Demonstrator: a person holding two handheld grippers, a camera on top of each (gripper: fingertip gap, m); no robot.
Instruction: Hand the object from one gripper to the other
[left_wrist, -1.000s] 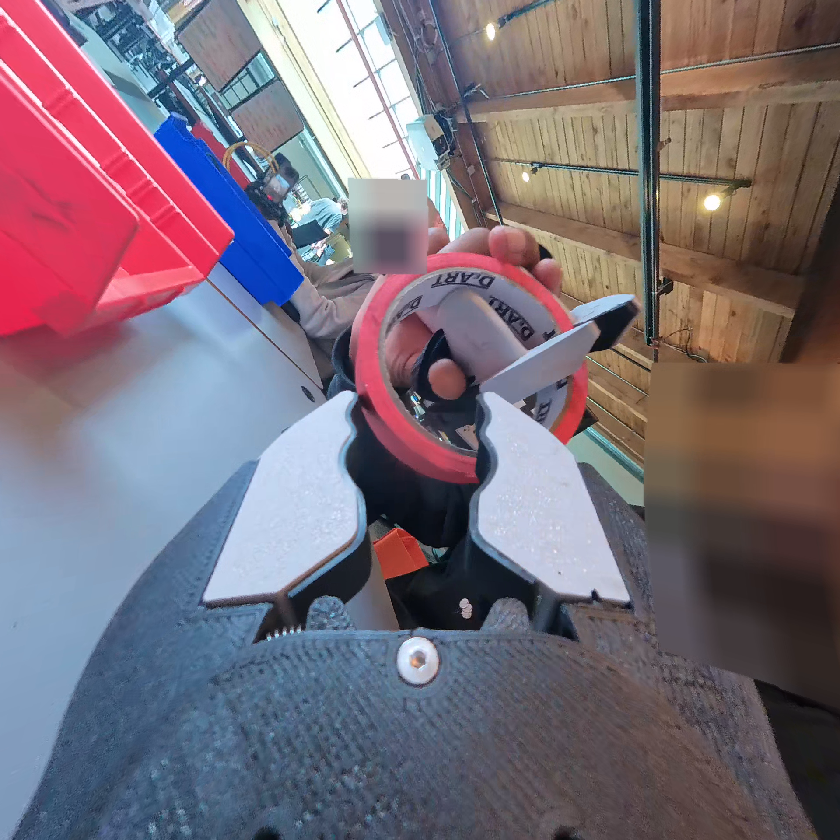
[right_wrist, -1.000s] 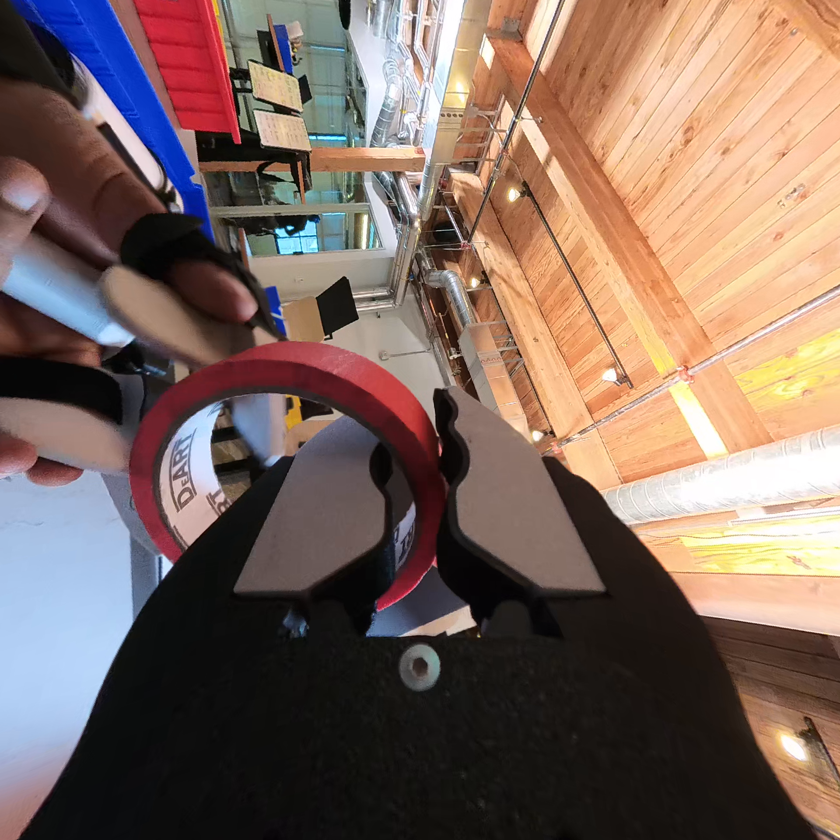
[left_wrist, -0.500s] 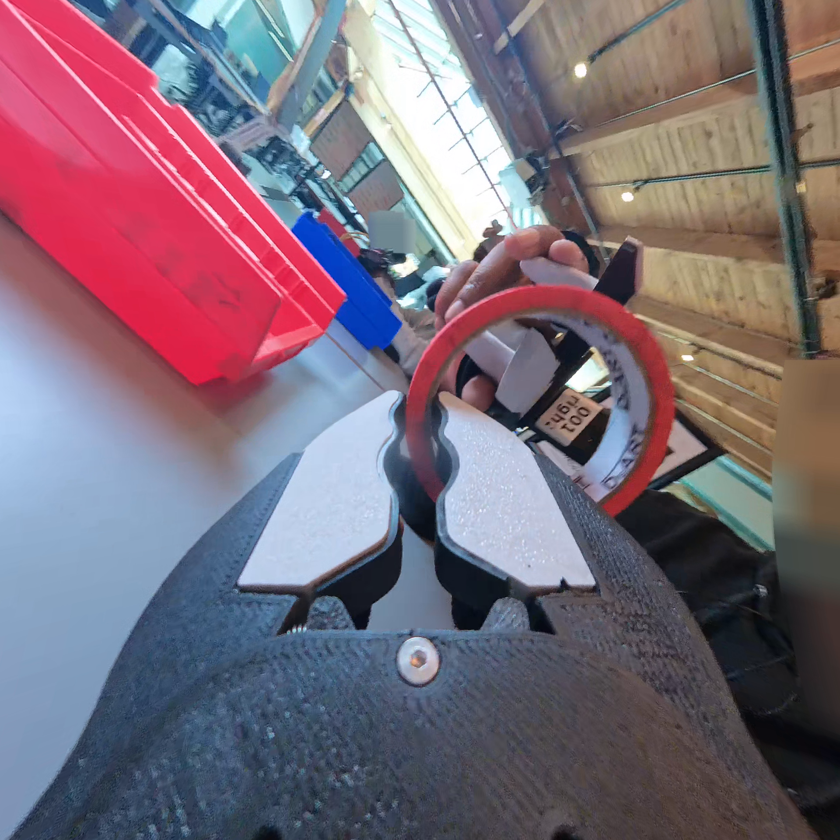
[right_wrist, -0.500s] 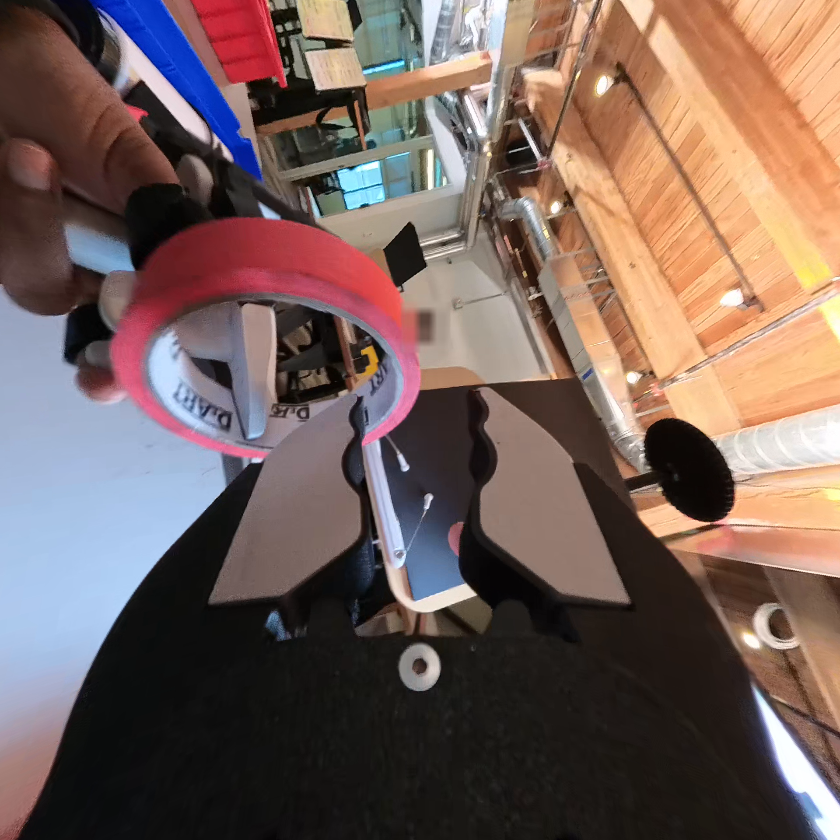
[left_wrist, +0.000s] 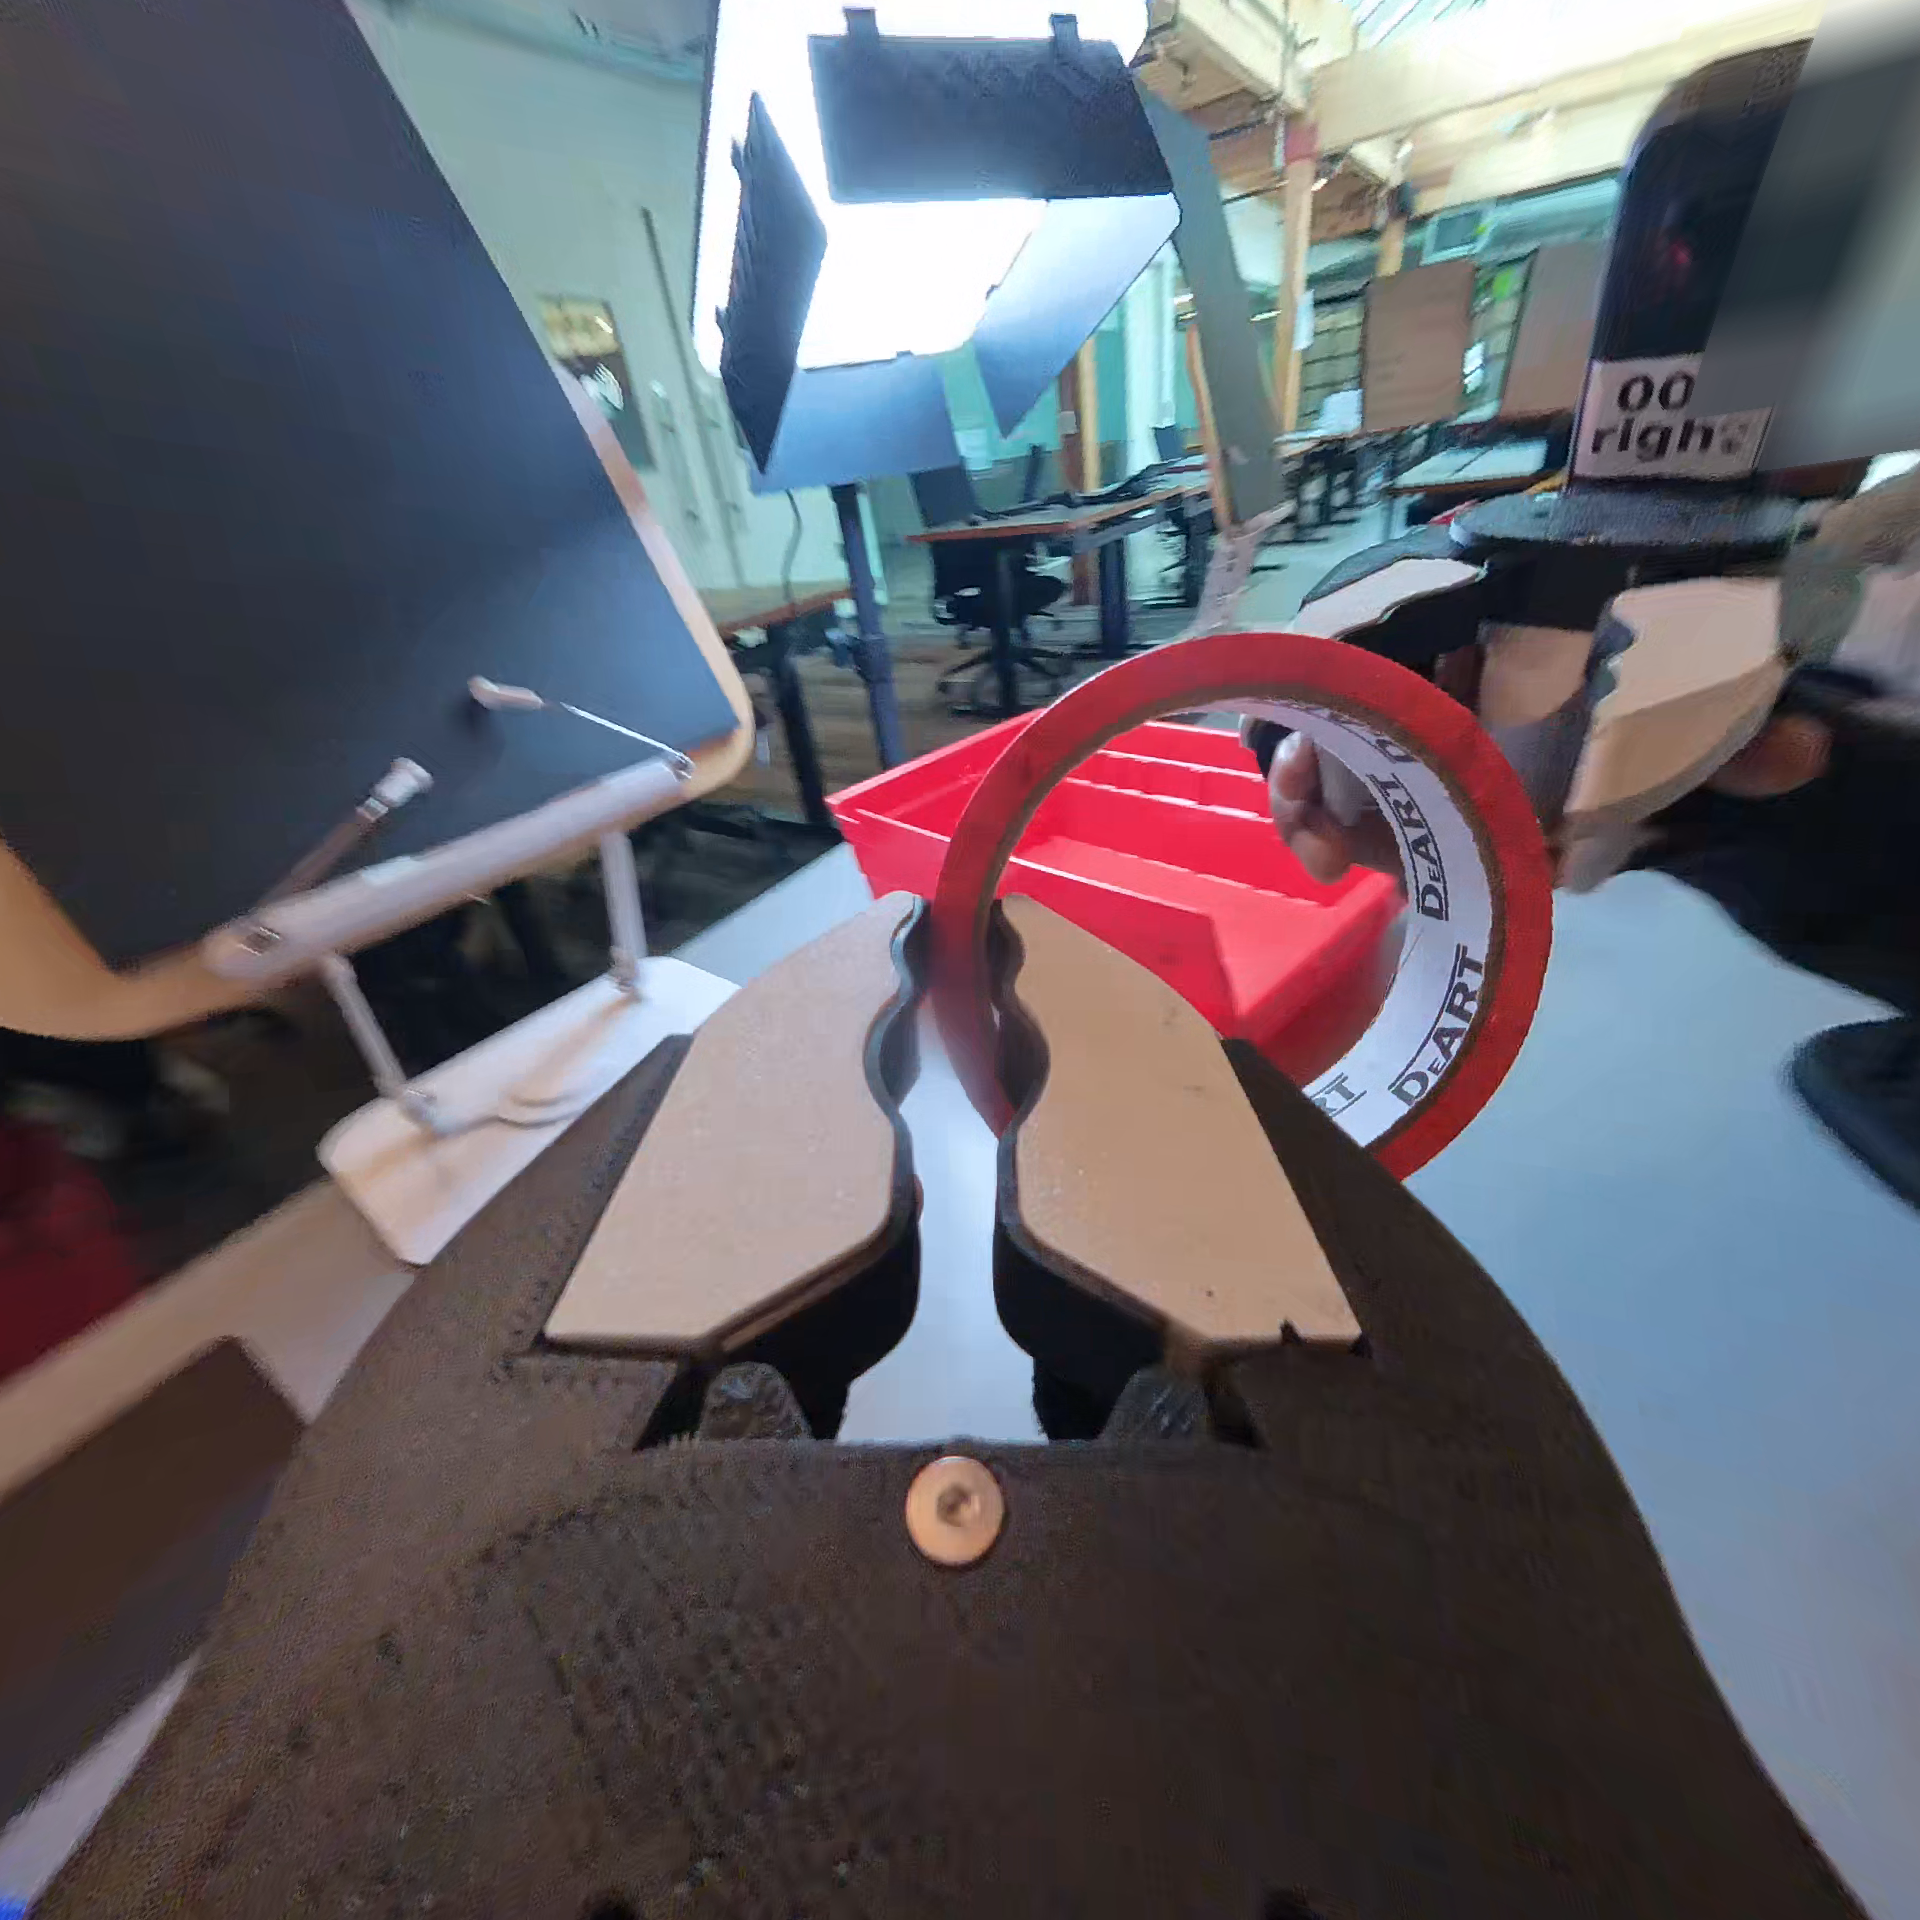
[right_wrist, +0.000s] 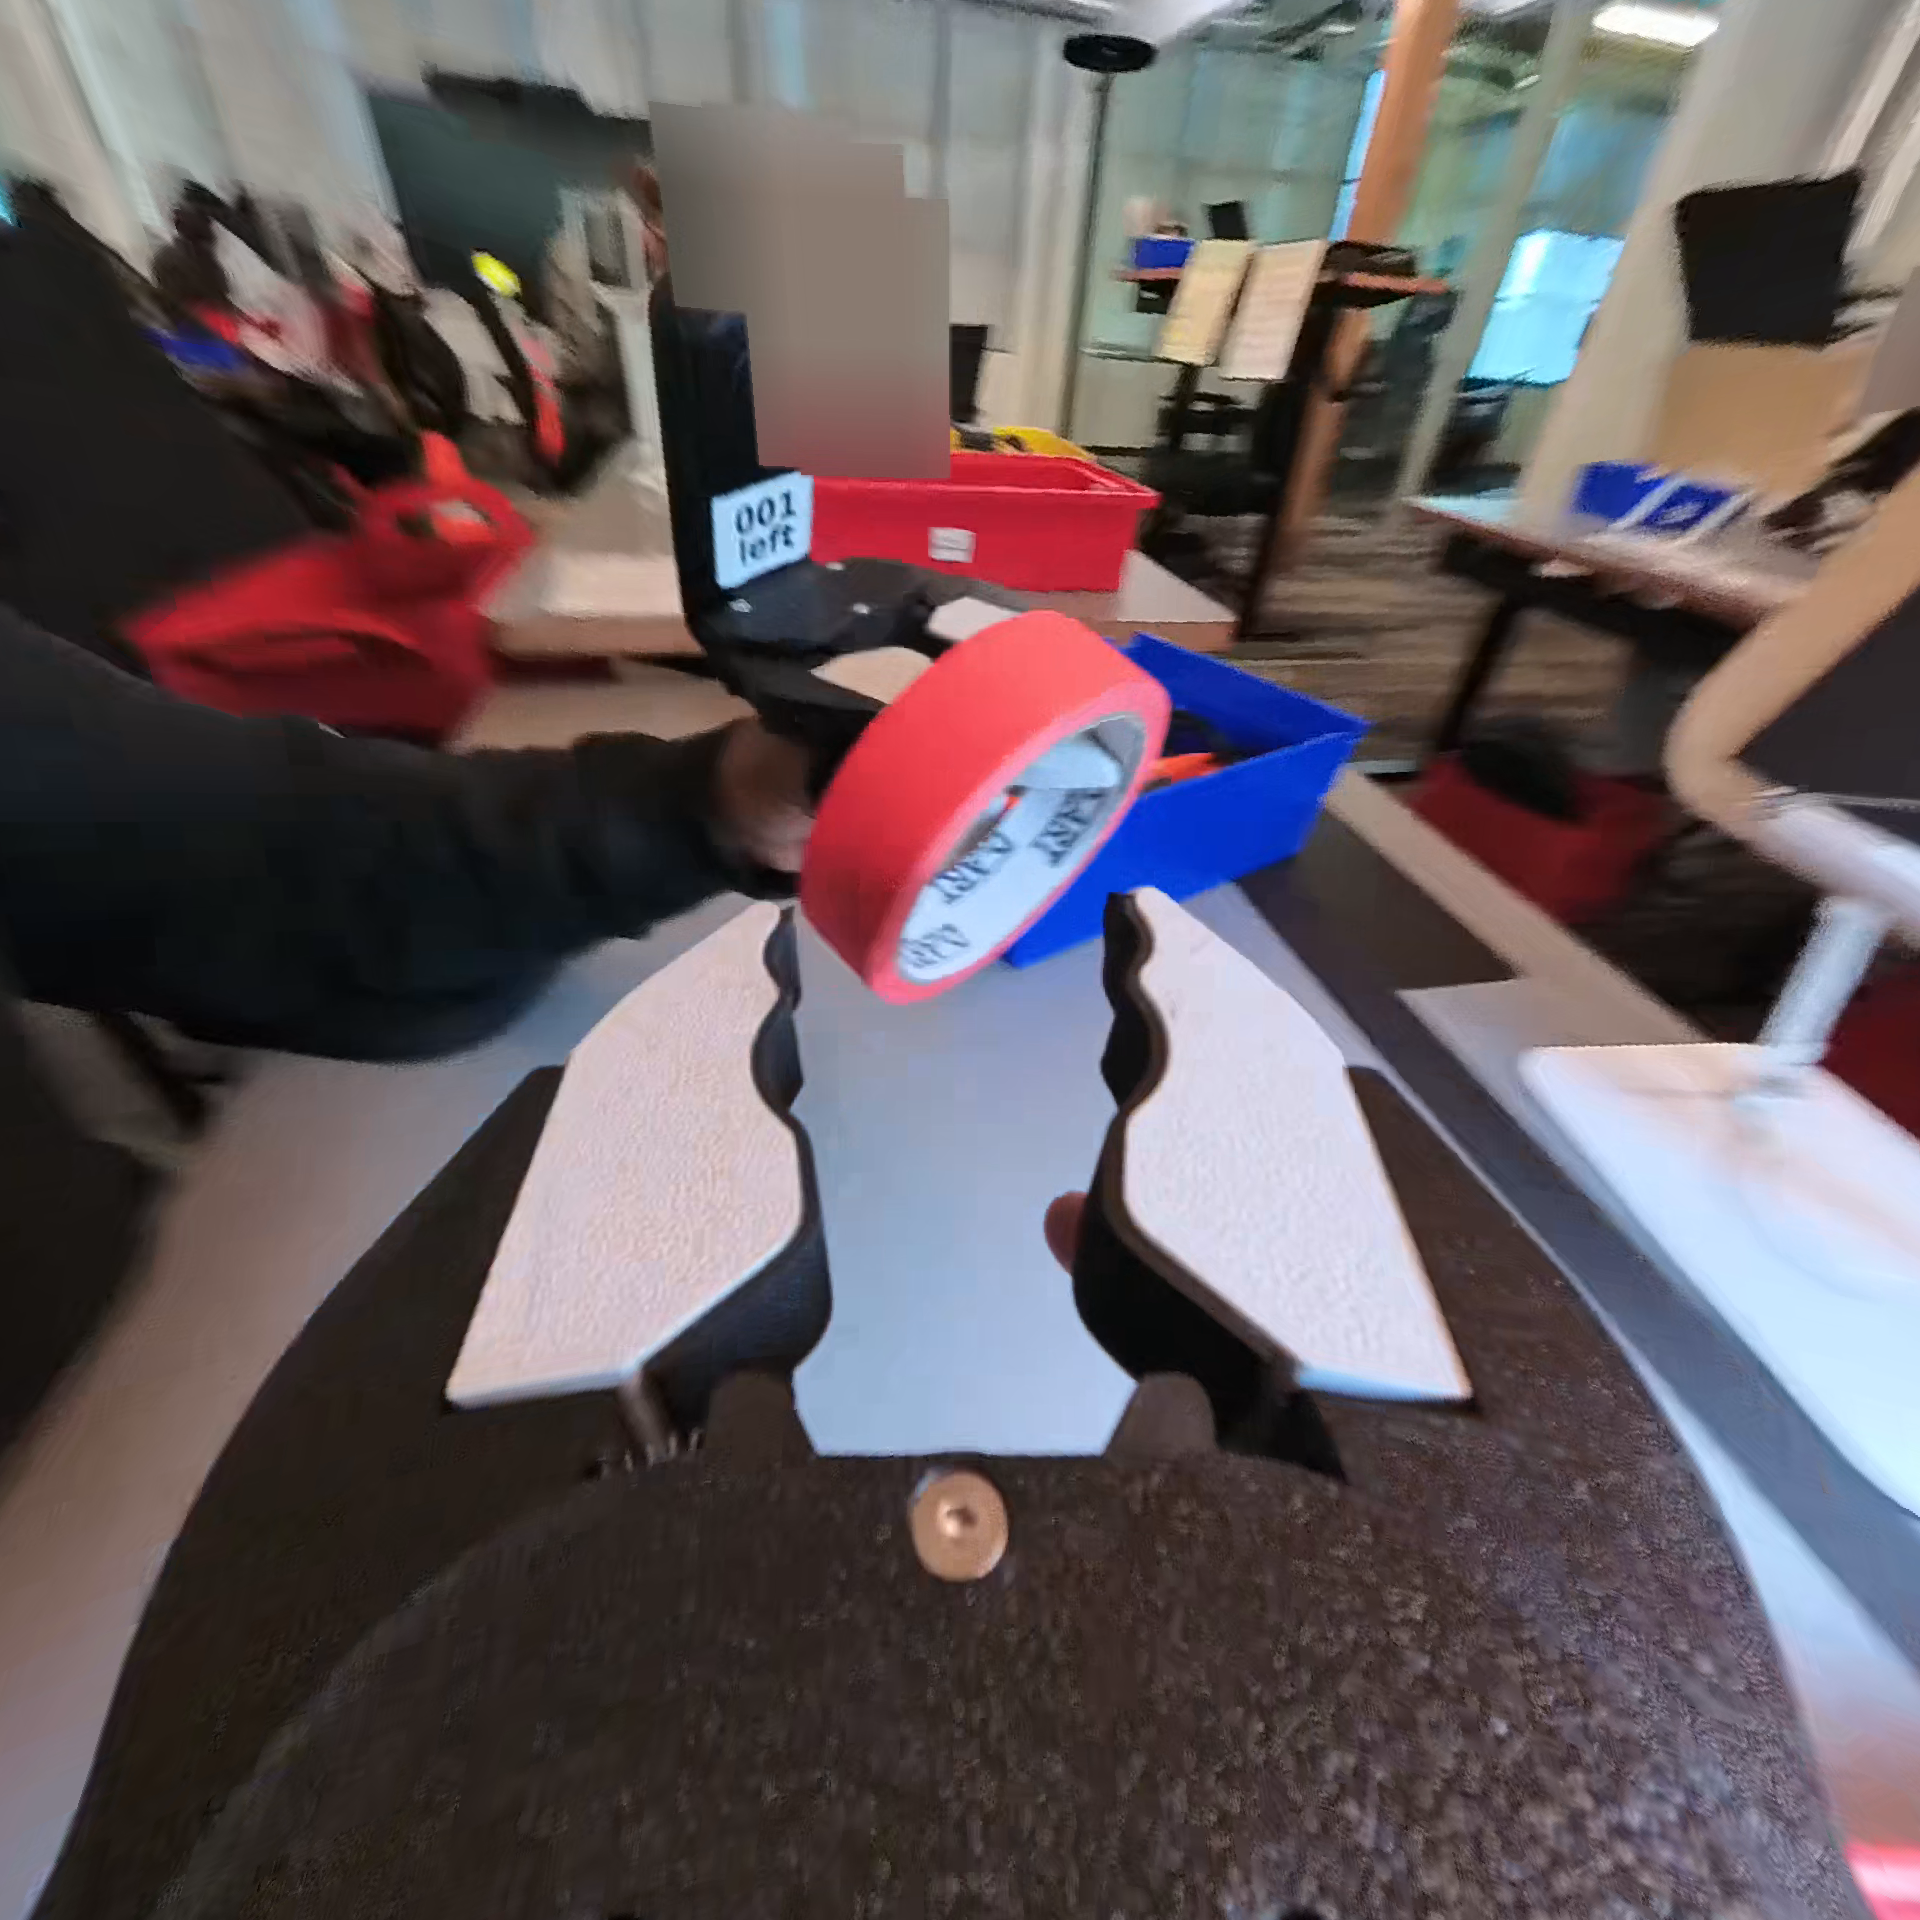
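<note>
Released by the right hand-held gripper, whose fingers were now spread, the red tape roll was pinched at its nine o'clock wall by the left hand-held gripper, above the worktop. Such a thin edge-grip could be twisted loose by the roll's weight.

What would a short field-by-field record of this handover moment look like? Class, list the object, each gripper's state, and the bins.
object: red tape roll, off the table
left gripper: shut on the roll's wall, one finger inside the ring, one outside
right gripper: open, holding nothing, roll just beyond its fingertips
red bin: on the table behind the roll in the left wrist view
blue bin: behind the roll in the right wrist view
</note>
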